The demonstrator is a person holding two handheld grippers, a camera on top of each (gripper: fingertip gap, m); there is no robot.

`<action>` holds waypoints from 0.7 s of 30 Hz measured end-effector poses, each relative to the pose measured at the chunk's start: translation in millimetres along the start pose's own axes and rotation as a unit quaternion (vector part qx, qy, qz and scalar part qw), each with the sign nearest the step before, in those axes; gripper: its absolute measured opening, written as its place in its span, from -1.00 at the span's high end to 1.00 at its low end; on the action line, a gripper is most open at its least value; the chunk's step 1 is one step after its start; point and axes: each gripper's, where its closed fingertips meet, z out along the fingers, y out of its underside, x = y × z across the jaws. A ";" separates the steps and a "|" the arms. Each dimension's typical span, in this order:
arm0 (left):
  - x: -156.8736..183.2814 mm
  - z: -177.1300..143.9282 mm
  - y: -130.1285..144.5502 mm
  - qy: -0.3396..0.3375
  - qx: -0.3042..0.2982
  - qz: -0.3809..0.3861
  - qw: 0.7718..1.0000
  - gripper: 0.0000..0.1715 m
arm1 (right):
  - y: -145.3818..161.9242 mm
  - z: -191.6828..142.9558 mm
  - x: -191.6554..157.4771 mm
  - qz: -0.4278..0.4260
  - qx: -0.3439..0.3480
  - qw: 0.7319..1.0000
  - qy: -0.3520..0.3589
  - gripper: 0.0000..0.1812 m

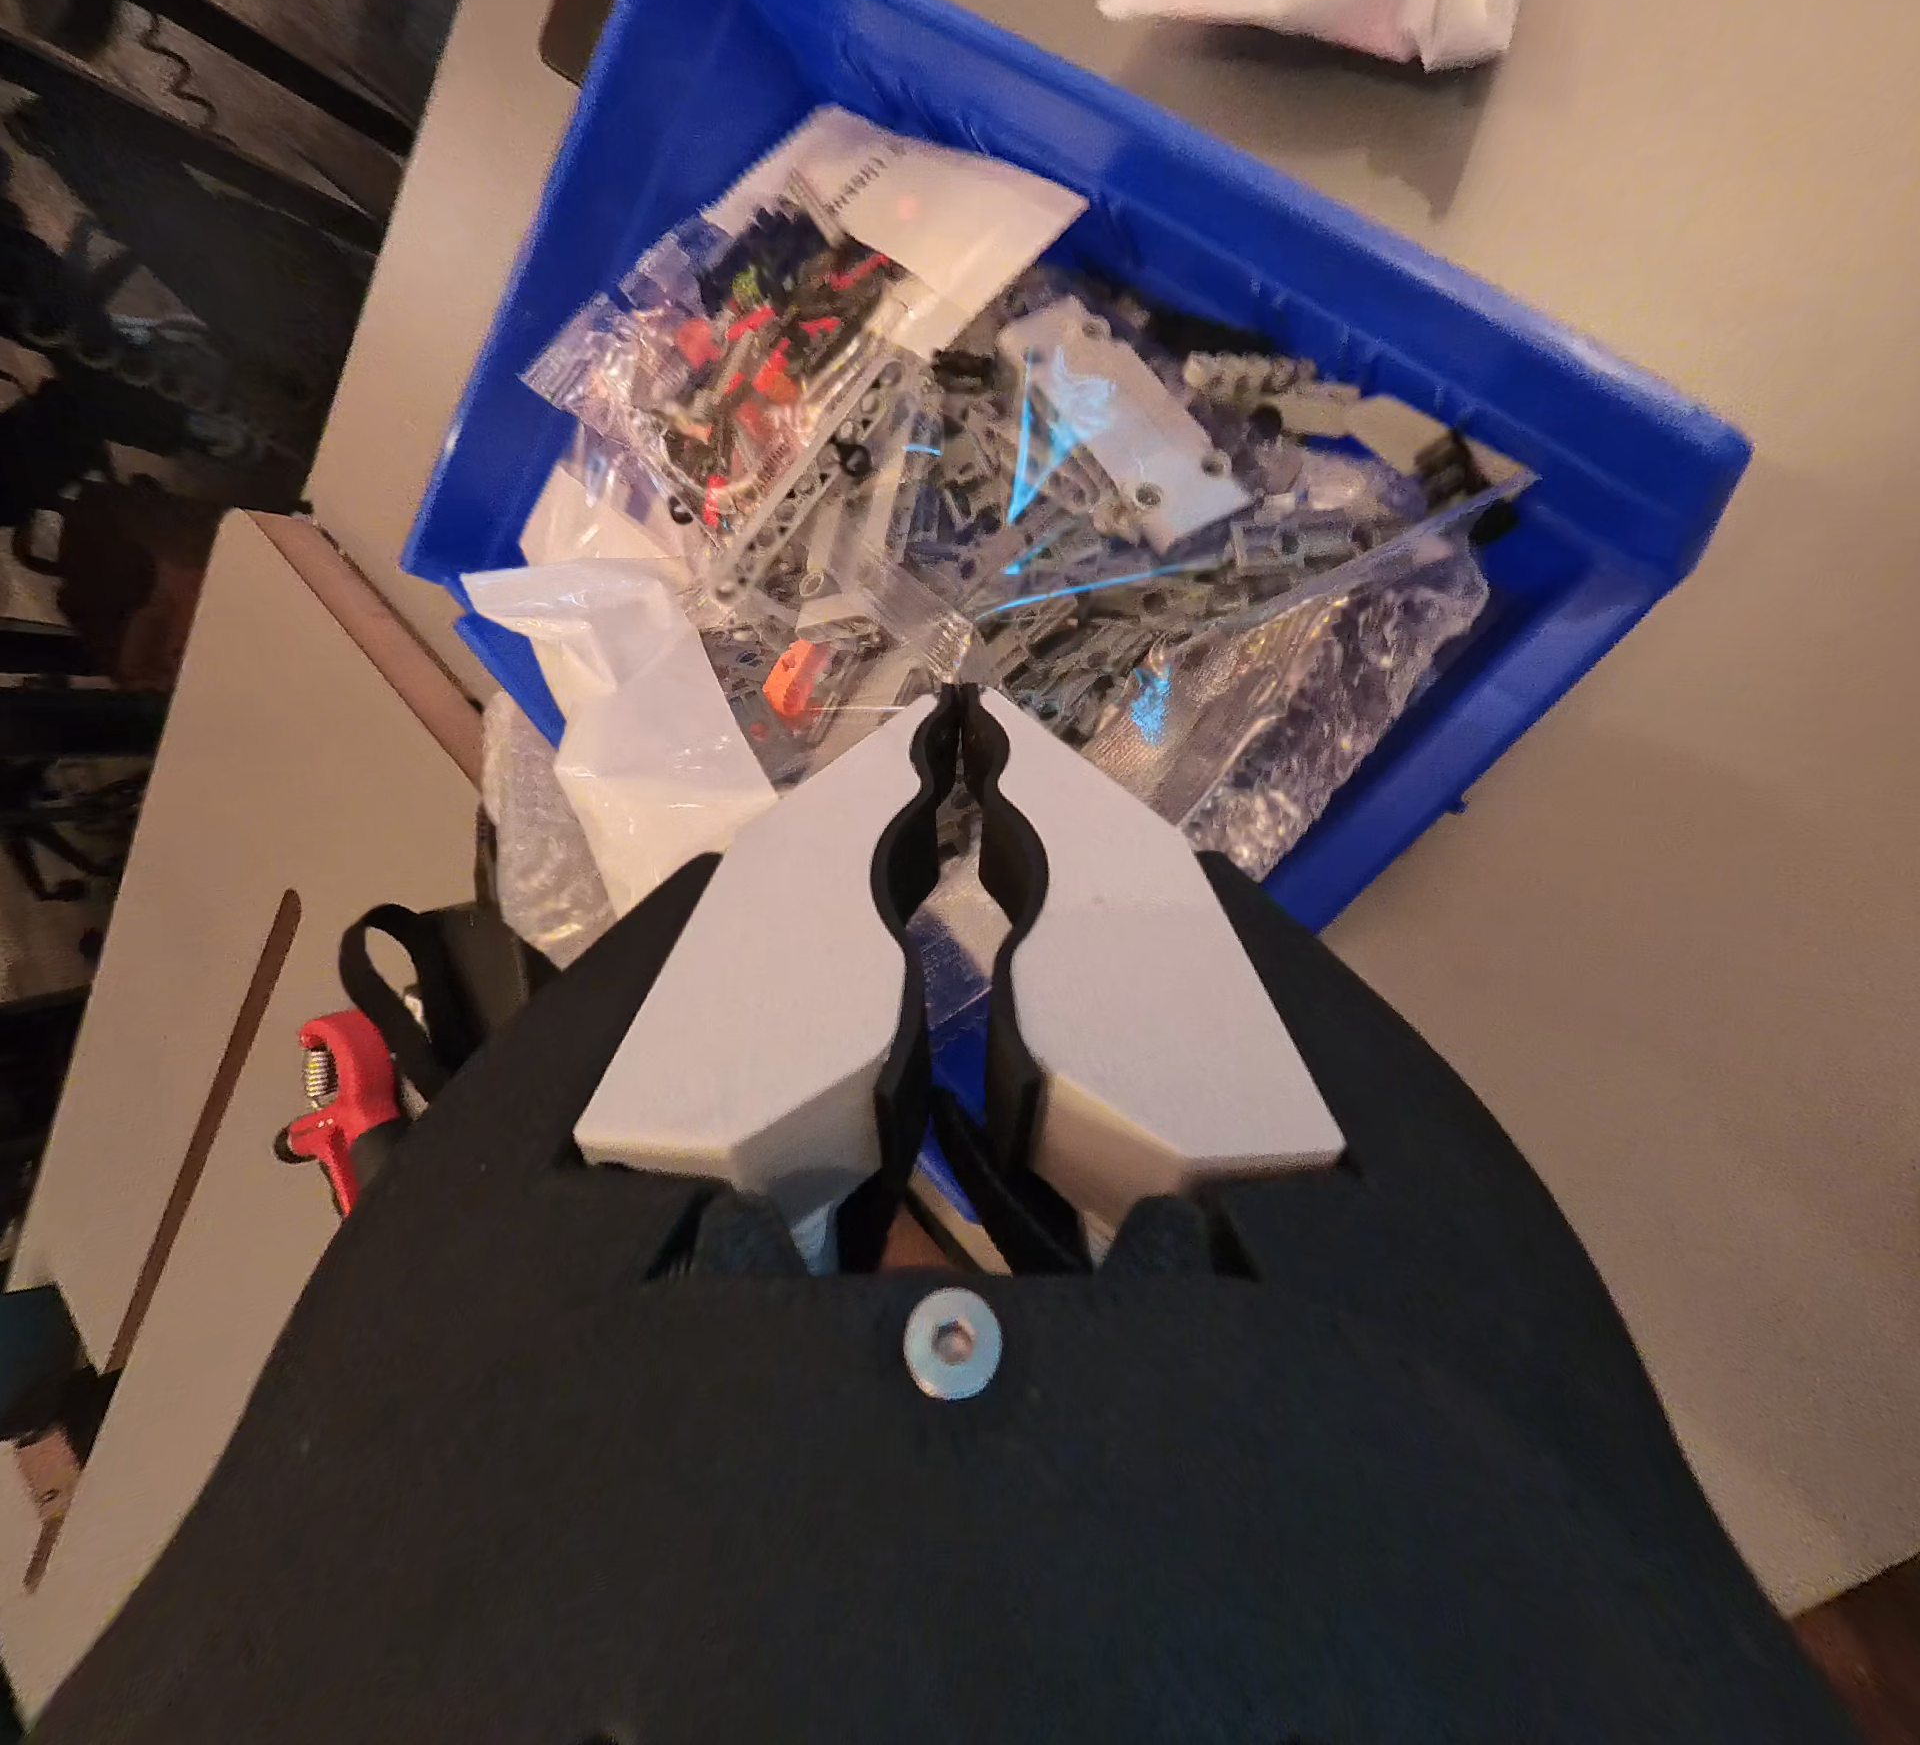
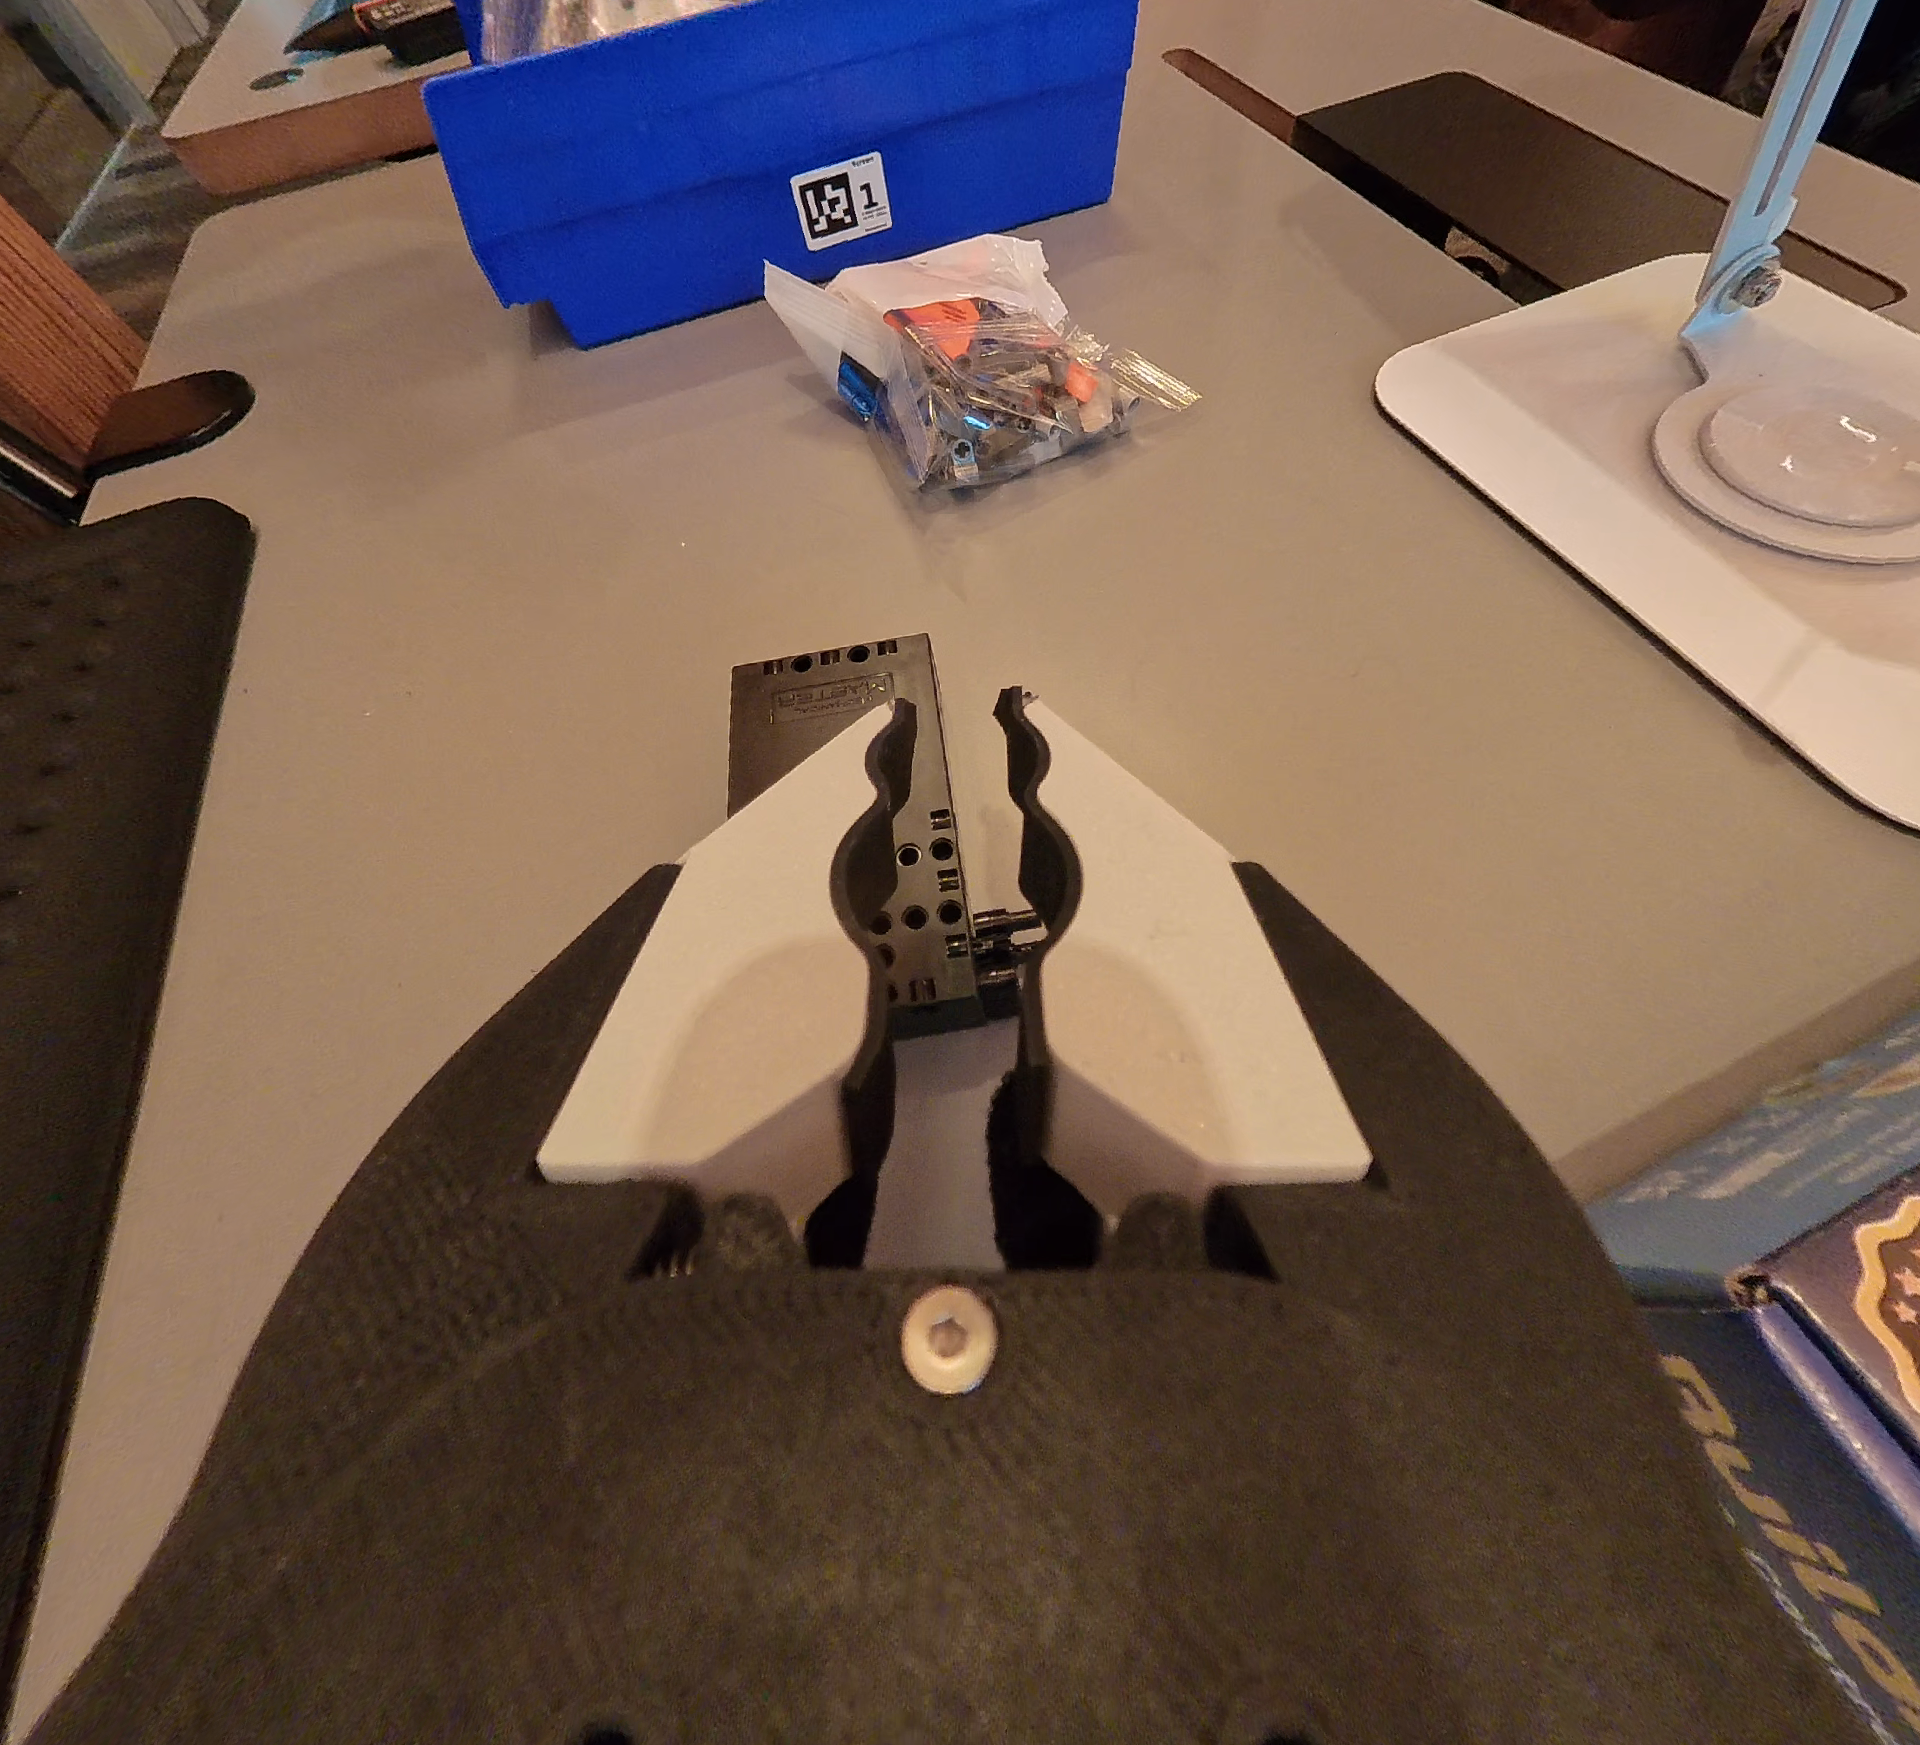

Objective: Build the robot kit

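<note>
Blue bin [image 1: 727, 64] w/ parts bags [image 1: 727, 365]

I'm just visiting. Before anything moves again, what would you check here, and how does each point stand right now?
1. Left hand-held gripper pinching the clear plastic bag: ok, tips closed on its corner.
2. Bag free of the blue bin: cannot tell.
3. Right hand-held gripper gripping the black block: not ok, its fingers stand apart around it.
4. Black block resting on the grey table: cannot tell.
5. Small parts bag out of the way: ok, it lies farther off, in front of the bin.
</note>
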 end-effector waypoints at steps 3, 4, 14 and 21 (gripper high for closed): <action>-11.6 -1.1 -14.1 -0.009 0.020 -0.015 1.000 1.00 | -0.8 -0.4 -0.1 0.000 0.001 1.000 0.000 0.82; -15.2 0.5 -17.7 -0.011 0.022 -0.017 1.000 1.00 | -0.8 -0.5 -0.1 0.000 0.002 1.000 0.000 0.82; -30.2 6.4 -55.9 -0.039 0.039 0.022 0.998 1.00 | 3.6 1.7 1.6 0.003 -0.006 1.000 0.000 0.82; -19.8 11.1 -63.9 -0.031 0.040 0.051 0.997 1.00 | 6.1 2.6 2.1 0.004 -0.010 1.000 0.000 0.82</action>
